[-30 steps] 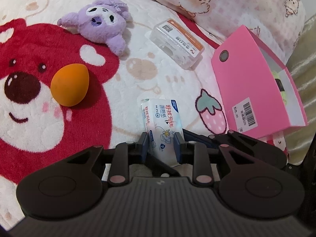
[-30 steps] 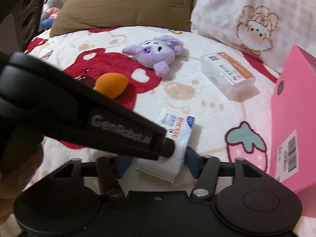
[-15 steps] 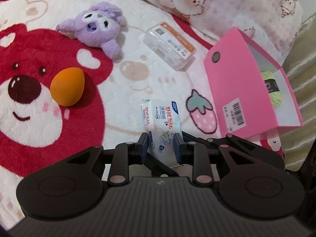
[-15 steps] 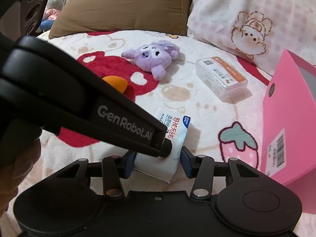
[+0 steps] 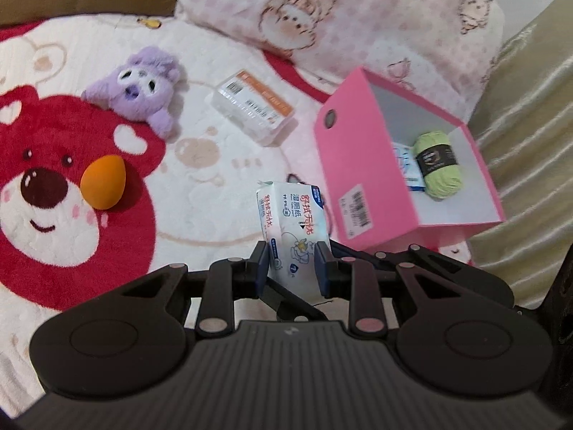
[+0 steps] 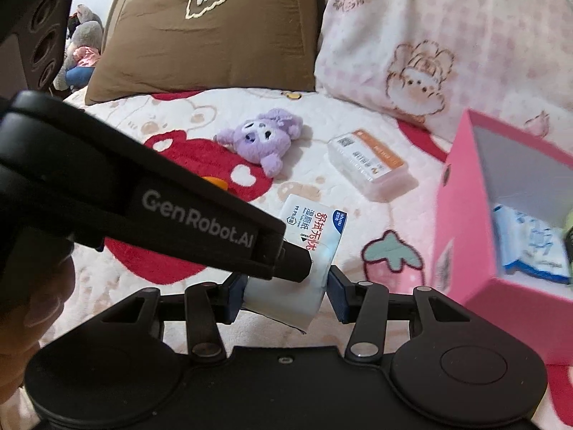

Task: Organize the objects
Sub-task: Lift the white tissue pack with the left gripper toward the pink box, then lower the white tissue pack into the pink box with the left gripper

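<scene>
A white wet-wipe pack (image 5: 292, 222) with red and blue print hangs above the bear blanket, and both grippers hold it. My left gripper (image 5: 292, 268) is shut on its lower part, pads pressed on both sides. In the right wrist view, my right gripper (image 6: 286, 297) is shut on the same pack (image 6: 315, 225) across its wider side. The left gripper's black body crosses that view from the left and its tip touches the pack. An open pink box (image 5: 343, 165) stands just right of the pack, with green yarn (image 5: 437, 161) and a blue-white packet (image 5: 408, 165) inside.
On the blanket lie a purple plush (image 5: 143, 86), an orange egg-shaped sponge (image 5: 104, 181) and a clear case with an orange label (image 5: 254, 111). A brown pillow (image 6: 207, 28) and a pink patterned pillow (image 5: 358, 18) line the back. Beige fabric (image 5: 530, 143) lies right of the box.
Both grippers have risen together with the wipe pack, which has left the blanket. The view now looks down into the pink box, so the yarn inside shows fully.
</scene>
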Tool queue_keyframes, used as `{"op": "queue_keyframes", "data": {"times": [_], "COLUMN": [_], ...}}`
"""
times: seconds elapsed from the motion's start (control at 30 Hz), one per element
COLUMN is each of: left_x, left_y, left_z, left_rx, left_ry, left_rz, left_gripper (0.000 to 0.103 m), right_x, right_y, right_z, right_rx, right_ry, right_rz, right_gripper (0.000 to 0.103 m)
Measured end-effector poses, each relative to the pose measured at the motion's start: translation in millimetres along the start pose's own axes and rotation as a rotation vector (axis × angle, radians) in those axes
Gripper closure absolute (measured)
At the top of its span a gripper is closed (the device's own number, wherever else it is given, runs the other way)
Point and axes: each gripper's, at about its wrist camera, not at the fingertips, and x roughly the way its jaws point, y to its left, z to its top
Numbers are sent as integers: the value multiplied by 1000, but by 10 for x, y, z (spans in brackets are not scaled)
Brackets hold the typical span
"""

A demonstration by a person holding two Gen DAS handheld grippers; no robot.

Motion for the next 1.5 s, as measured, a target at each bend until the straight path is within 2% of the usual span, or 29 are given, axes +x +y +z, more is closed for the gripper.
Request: {"op": "queue_keyframes", "data": {"times": [0.3, 0.43, 0.57, 0.73, 0.97, 1.17, 1.5], "left_x": [-386, -479, -578, -676, -726, -665, -181], "left_y": [-232, -345, -451, -616, -943, -1299, -1891], "left_z": [18, 41, 64, 114, 129, 228, 408], "left_rx": [5, 39, 59, 56, 92, 128, 169], "left_ry": [-32, -42, -44, -49, -71, -66, -31], "left_rz": [-49, -76, -89, -111, -126, -146, -130], "left_gripper": [77, 77, 78, 77, 75, 74, 71], "right_x": [-484, -662, -805, -1009, -1218, -1435, -1441], "right_y": [-1, 40, 18, -46, -220, -501, -1174], "right_z": [122, 202, 224, 209, 245, 236, 195], "right_rx": [-32, -80, -92, -103, -108, -92, 1], "right_ry": [-51, -51, -69, -152, -159, -179, -149], "right_rz": [-9, -59, -59, -62, -86, -96, -125], "right_gripper": [50, 50, 50, 50, 50, 50, 50]}}
